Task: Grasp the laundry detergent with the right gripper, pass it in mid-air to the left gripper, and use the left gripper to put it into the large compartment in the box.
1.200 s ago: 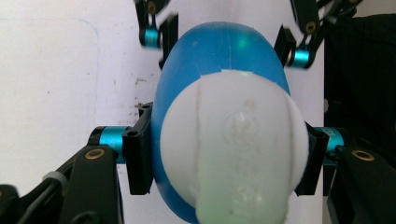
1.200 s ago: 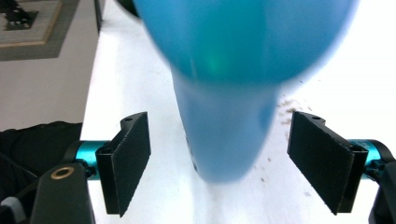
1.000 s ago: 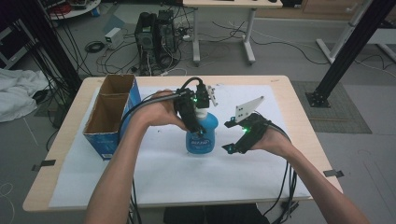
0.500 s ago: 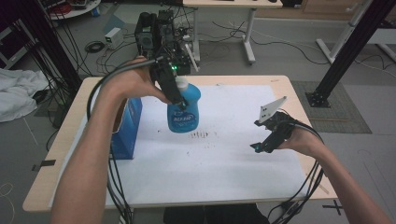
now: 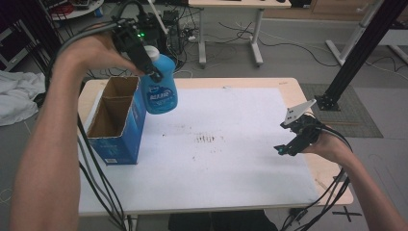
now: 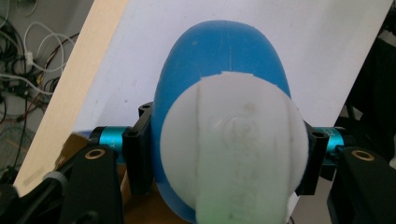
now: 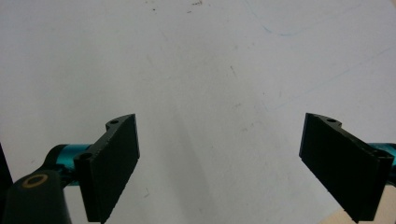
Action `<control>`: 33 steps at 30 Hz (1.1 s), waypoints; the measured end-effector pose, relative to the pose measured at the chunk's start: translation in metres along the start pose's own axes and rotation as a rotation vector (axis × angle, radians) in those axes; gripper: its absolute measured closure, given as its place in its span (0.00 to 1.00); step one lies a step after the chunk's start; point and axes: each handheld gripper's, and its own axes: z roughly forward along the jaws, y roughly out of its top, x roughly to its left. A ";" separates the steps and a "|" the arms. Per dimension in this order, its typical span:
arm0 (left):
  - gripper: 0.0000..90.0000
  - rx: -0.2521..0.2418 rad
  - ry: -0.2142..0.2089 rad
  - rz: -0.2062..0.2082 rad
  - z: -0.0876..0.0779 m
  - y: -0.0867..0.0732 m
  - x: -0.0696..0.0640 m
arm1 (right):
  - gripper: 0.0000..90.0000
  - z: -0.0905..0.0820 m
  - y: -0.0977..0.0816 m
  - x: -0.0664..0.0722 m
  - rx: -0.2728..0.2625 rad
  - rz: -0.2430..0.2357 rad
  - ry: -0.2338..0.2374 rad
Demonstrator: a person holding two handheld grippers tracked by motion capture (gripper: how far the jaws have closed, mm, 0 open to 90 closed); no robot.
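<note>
A blue bottle (image 5: 159, 87) with a white cap hangs in the air above the open blue cardboard box (image 5: 118, 120) at the table's left. My left gripper (image 5: 145, 52) is shut on its neck, just under the cap. In the left gripper view the white cap (image 6: 238, 149) and blue body (image 6: 219, 56) sit between the two black jaws, seen from above. My right gripper (image 5: 288, 147) is low over the table's right edge, apart from the bottle. In the right gripper view my right gripper (image 7: 219, 163) stands open over bare white paper, nothing between its jaws.
White paper (image 5: 216, 159) covers the wooden table (image 5: 293, 91), with a dark smudge (image 5: 207, 139) near its middle. The box is brown inside. Behind the table are cables (image 5: 226, 33), another desk's legs (image 5: 255, 38) and a black stand (image 5: 356, 53) at right.
My left gripper has carried the bottle up off the middle of the table and leftward to above the box. My right gripper has drawn away to the right edge.
</note>
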 end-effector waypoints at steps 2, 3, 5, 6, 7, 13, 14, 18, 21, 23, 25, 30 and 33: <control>0.42 -0.002 0.008 -0.031 -0.004 -0.007 0.004 | 0.13 0.001 -0.003 -0.002 0.003 0.000 -0.011; 0.42 0.006 0.014 -0.035 -0.006 -0.010 0.008 | 0.13 0.002 -0.004 -0.003 -0.004 -0.005 -0.012; 0.42 0.002 0.027 -0.069 -0.011 -0.019 0.013 | 0.13 0.001 -0.007 -0.001 0.023 0.038 -0.005; 0.42 0.003 0.030 -0.077 -0.013 -0.022 0.015 | 0.13 0.002 -0.007 -0.002 0.015 0.023 -0.007; 0.42 0.003 0.029 -0.088 -0.015 -0.026 0.018 | 0.13 0.004 -0.008 -0.002 0.009 0.024 -0.006; 0.42 0.019 0.059 -0.140 -0.026 -0.050 0.029 | 0.13 0.007 -0.011 -0.002 0.020 0.030 -0.012; 0.42 0.016 0.062 -0.155 -0.026 -0.054 0.030 | 0.13 0.007 -0.011 -0.002 0.034 0.034 -0.008; 0.42 0.037 0.069 -0.175 -0.026 -0.065 0.034 | 0.13 0.010 -0.012 -0.002 0.028 0.041 -0.009; 0.42 0.038 0.078 -0.192 -0.028 -0.073 0.038 | 0.13 0.011 -0.011 -0.001 0.036 0.034 -0.003; 0.42 0.037 0.084 -0.207 -0.027 -0.077 0.039 | 0.13 0.013 -0.011 0.001 0.035 0.050 0.001; 0.42 0.035 0.086 -0.224 -0.025 -0.081 0.040 | 0.13 0.014 -0.011 0.002 0.040 0.053 0.006; 0.42 0.037 0.079 -0.241 -0.016 -0.093 0.045 | 0.13 0.017 -0.008 0.002 0.027 0.019 -0.008; 0.42 0.050 0.077 -0.246 -0.010 -0.099 0.048 | 0.13 0.017 -0.008 0.006 0.054 0.045 0.001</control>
